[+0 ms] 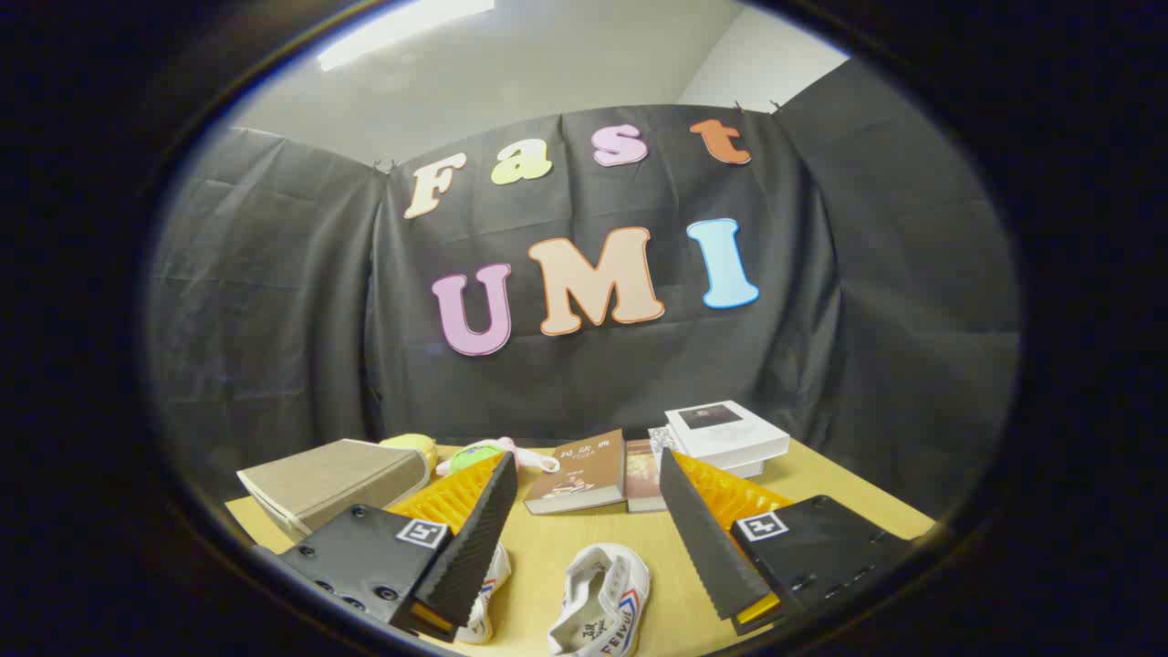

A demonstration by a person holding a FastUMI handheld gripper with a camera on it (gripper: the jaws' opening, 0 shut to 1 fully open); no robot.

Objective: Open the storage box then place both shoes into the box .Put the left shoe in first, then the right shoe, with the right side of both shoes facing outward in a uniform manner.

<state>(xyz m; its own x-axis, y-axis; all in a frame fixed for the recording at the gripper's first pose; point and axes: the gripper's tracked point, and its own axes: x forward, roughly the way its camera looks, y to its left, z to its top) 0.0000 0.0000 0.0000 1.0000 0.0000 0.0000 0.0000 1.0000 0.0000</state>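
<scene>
hand-held gripper (589, 479) wide open, holding nothing; one white shoe (602, 602) between fingers on bench (821, 484), second shoe (484, 598) under left finger

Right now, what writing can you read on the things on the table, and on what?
"FEIYU": side of the white shoe, between the open gripper's fingers; end hidden.
Its insole print: blurred.
Brown book and white book covers: too small.

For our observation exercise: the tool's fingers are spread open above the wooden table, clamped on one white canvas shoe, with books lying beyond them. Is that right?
One error: the tool grips nothing. The gripper view shows the white canvas shoe lying free on the wooden table between the open fingers. Books do lie beyond.
</scene>
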